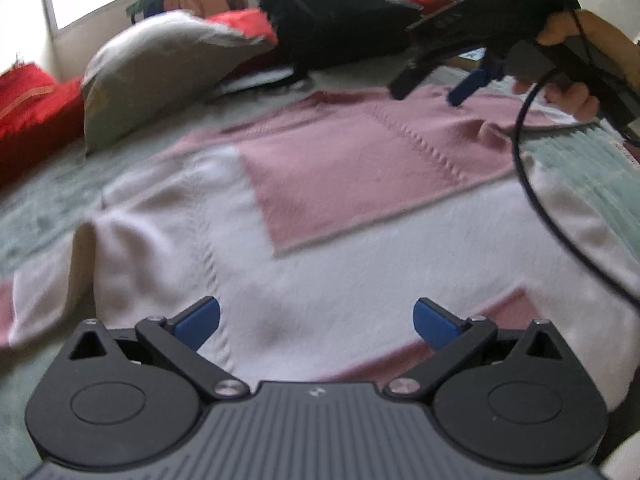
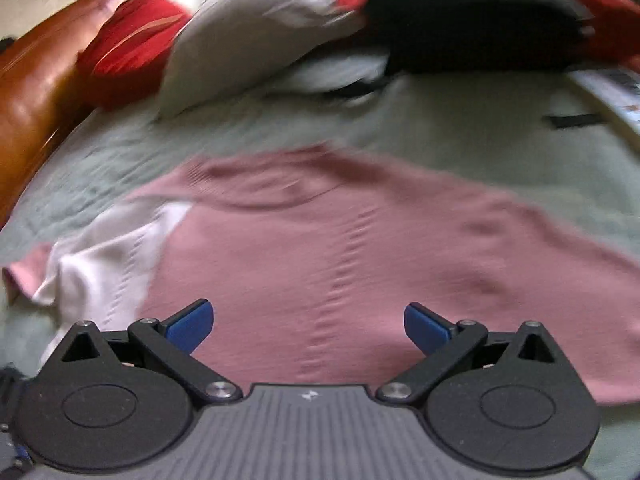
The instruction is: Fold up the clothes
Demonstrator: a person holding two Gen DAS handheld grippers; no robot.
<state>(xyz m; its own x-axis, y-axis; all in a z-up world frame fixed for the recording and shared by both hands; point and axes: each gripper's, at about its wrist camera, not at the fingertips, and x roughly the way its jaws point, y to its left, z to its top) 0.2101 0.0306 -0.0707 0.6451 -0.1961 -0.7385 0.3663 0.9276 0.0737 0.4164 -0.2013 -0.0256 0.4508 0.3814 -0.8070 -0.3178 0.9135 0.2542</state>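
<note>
The pink-and-white sweater lies spread on the bed, a sleeve bunched at nine o'clock. Both the left hand-held gripper and right hand-held gripper hover spread wide, empty; a shallow pinch could catch one knit layer and skew any fold.

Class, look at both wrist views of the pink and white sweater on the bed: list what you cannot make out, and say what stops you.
- Sweater neckline, right wrist view: motion blur smears it.
- Sweater's near hem, both views: covered by the left gripper and right gripper bodies.
- Left sleeve end, left wrist view: cut off by the frame edge.
- Dark bag, left wrist view: too dark and blurred to identify.
- Flat printed item, right wrist view: blurred, cut off.
</note>
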